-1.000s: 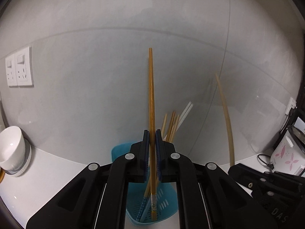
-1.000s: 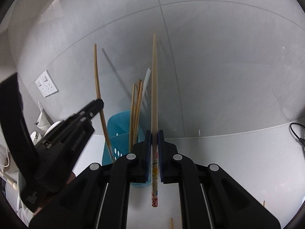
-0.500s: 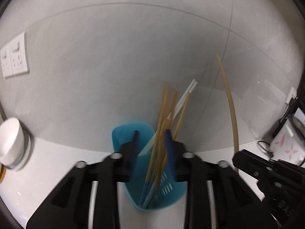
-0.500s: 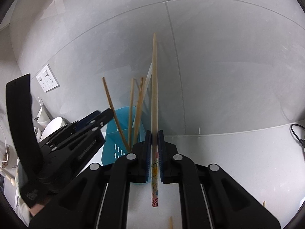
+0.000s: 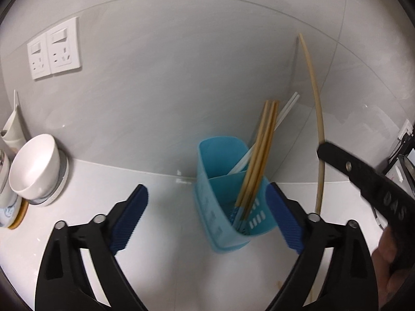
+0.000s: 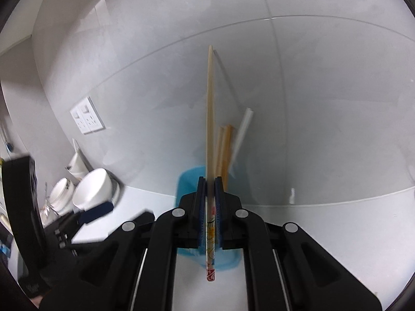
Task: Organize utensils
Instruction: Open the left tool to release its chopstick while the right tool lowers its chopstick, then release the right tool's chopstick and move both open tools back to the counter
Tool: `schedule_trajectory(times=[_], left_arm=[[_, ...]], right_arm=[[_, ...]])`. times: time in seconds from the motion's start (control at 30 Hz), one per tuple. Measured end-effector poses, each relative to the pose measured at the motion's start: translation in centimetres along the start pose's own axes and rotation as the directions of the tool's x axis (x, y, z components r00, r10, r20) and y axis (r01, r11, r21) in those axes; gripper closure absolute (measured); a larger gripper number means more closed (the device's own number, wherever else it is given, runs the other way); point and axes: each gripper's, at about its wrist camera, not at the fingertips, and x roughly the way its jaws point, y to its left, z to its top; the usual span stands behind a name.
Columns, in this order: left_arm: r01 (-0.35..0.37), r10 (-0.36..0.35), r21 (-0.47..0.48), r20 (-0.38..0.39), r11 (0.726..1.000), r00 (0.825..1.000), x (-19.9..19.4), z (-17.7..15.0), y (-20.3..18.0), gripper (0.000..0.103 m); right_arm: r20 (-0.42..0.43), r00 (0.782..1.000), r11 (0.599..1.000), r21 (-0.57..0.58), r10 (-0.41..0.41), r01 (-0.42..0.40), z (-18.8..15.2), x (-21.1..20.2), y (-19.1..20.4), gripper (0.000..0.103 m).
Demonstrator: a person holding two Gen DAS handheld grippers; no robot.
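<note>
The left gripper (image 5: 207, 220), nearest, has just spread its fingers wide, nothing between them, in front of the blue holder (image 5: 228, 194) on the counter (image 5: 155, 233). The brown chopsticks (image 5: 256, 155) lean inside. The right gripper (image 6: 210, 207) pinches a pale chopstick (image 6: 210, 129) upright, probably bound there next.

A white tabletop (image 5: 109, 189) runs up to a grey wall along its back edge. Near that back edge stands a blue utensil holder (image 5: 220, 207), upright, with chopsticks (image 5: 256, 155) leaning inside it. Well to the left, by the wall, a white bowl (image 5: 36, 165) sits tilted on a round stand (image 5: 55, 191).
</note>
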Motion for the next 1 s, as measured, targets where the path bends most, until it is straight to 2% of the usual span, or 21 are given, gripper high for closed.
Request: schedule_trajectory(times=[0.13,0.27,0.5,0.9,1.0], left_arm=[[-0.025,0.024,-0.009,-0.005,1.000,1.000,-0.2,-0.3,1.1,0.006],[-0.043,0.043,-0.027,-0.009,0.999,0.999,-0.3,0.0,2.2,0.006],[-0.062,0.061,-0.039,-0.014,0.997,0.998,0.0,0.1,3.2,0.006],[-0.078,0.077,-0.043,-0.028,0.996,0.997,0.8,-0.5,3.7,0.006],[-0.081,0.081,-0.037,-0.026,0.996,0.996,0.9,-0.6,3.7,0.006]], right_arm=[[0.020,1.000,1.000,0.007,0.021,-0.021,0.2,0.9,0.6,0.097],[0.049,0.998,0.999,0.002,0.041,-0.041,0.4,1.4,1.3,0.097],[0.076,0.997,1.000,-0.003,0.029,-0.028,-0.5,3.0,1.7,0.097],[0.016,0.999,0.999,-0.027,-0.028,0.029,-3.5,5.2,1.0,0.097],[0.003,0.999,0.999,-0.042,-0.035,0.035,-3.7,5.2,1.1,0.094]])
